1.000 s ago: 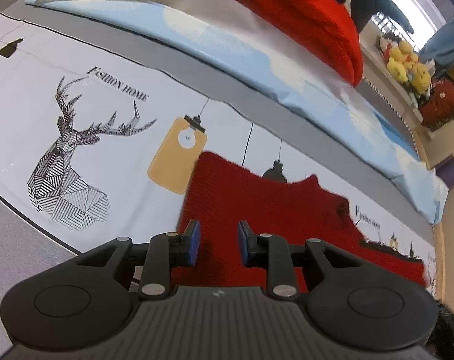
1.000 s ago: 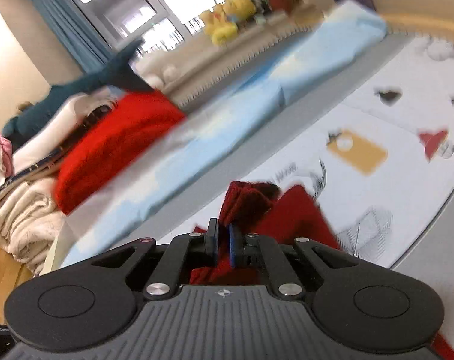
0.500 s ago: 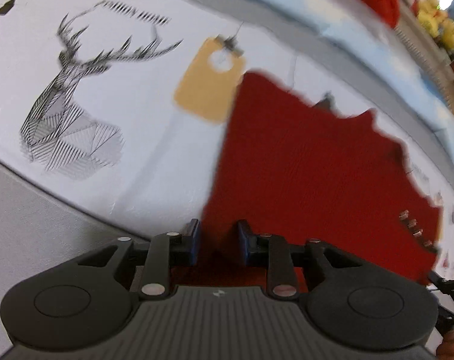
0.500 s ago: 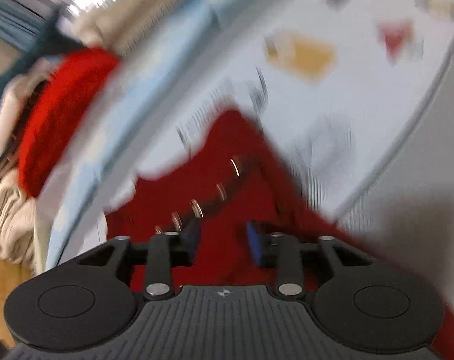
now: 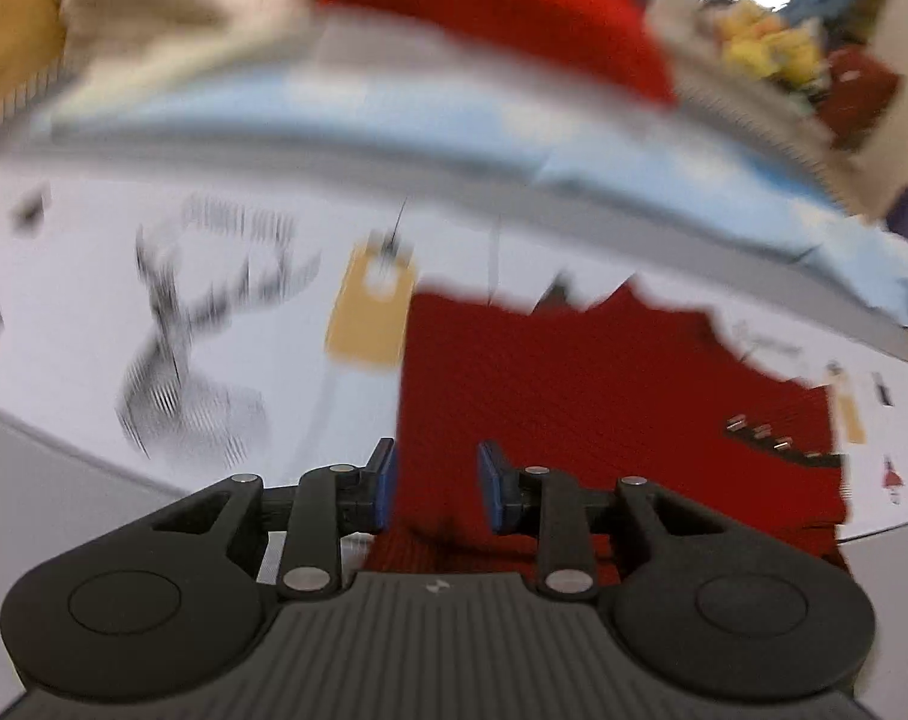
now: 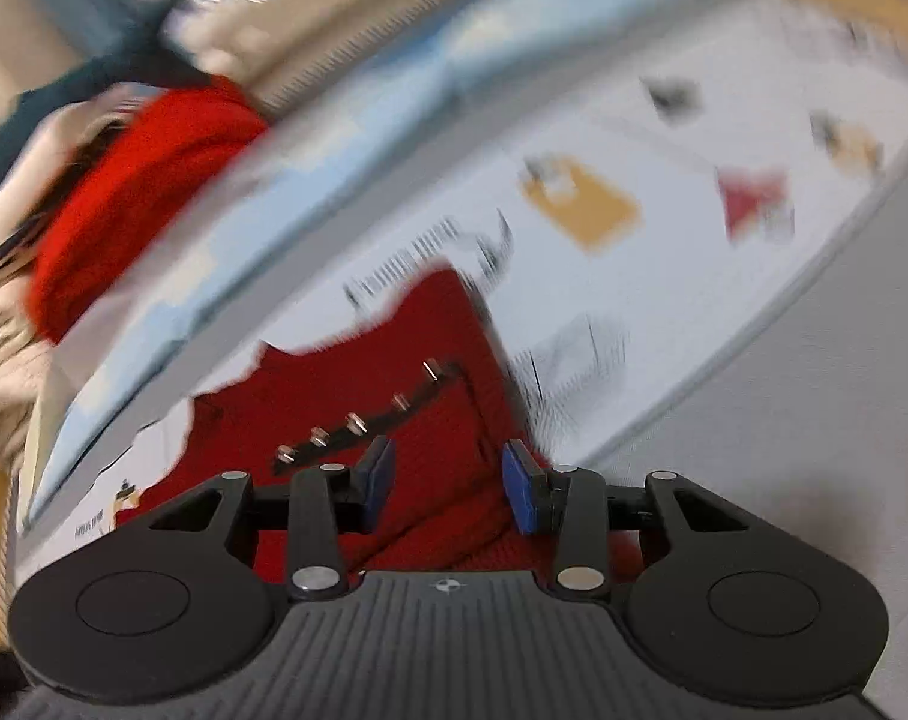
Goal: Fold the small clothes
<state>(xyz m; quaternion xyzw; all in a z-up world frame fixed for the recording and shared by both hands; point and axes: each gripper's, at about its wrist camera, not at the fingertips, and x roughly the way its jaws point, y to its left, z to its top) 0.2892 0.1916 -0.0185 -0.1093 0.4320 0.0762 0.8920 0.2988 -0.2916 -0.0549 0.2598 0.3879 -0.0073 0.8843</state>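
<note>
**Both grippers open over the red sweater**

I see a big white printed sheet [image 5: 93, 360] spread out under everything. It has a deer drawing and a yellow tag shape on it, both blurry. Behind it lies a folded light blue cloth [image 5: 454, 114], and behind that a pile with a bright red knit [image 5: 502, 18] and cream cloth.

The small dark red knit sweater [image 5: 574, 396] lies flat on the sheet, near me. Its far edge looks jagged, but the blur makes that hard to judge. A dark strip with a row of little shiny buttons [image 6: 357, 423] runs across it.

My left gripper [image 5: 435, 486] is open, with a clear gap between its blue pads [image 5: 383, 483]. Nothing is held. It sits over the sweater's left edge, and I see red knit through the gap. I cannot tell if the pads touch the cloth.

My right gripper [image 6: 447, 483] is open wider. It holds nothing too. It sits over the sweater's right side, just near the button strip, with folds of red knit below its pads [image 6: 523, 495].
</note>
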